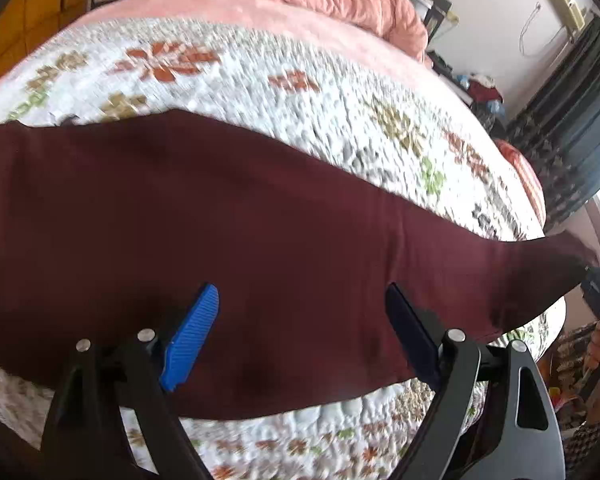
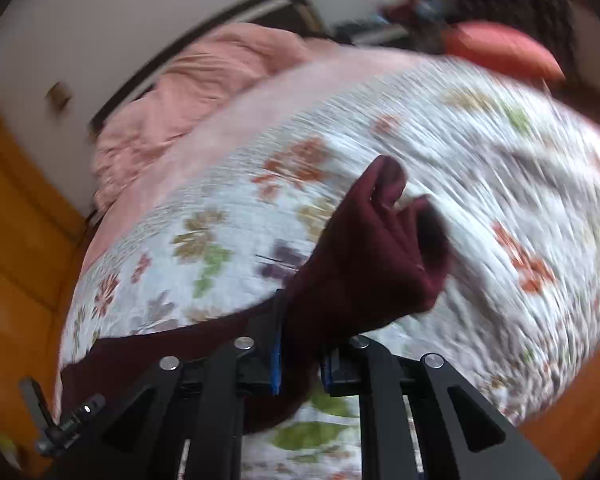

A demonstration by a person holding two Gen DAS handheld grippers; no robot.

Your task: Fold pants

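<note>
A bed covered in a white floral quilted bedspread (image 1: 284, 60) carries the dark maroon fabric pants (image 1: 220, 216), stretched flat from nine o'clock toward three o'clock in the left wrist view. The left hand-held gripper (image 1: 300, 332) hovers at six o'clock over the pants, jaws spread wide, gripping nothing. The right hand-held gripper (image 2: 300, 360) is clamped on a bunched end of the pants (image 2: 372, 256), which rises toward twelve o'clock.

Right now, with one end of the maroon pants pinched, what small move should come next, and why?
Probably carry the right claw, shut on the pants, across toward the other end. The pants lie flat along the quilt, and the left claw hangs open above their middle, gripping nothing, so it is free to pin the fold line.
</note>
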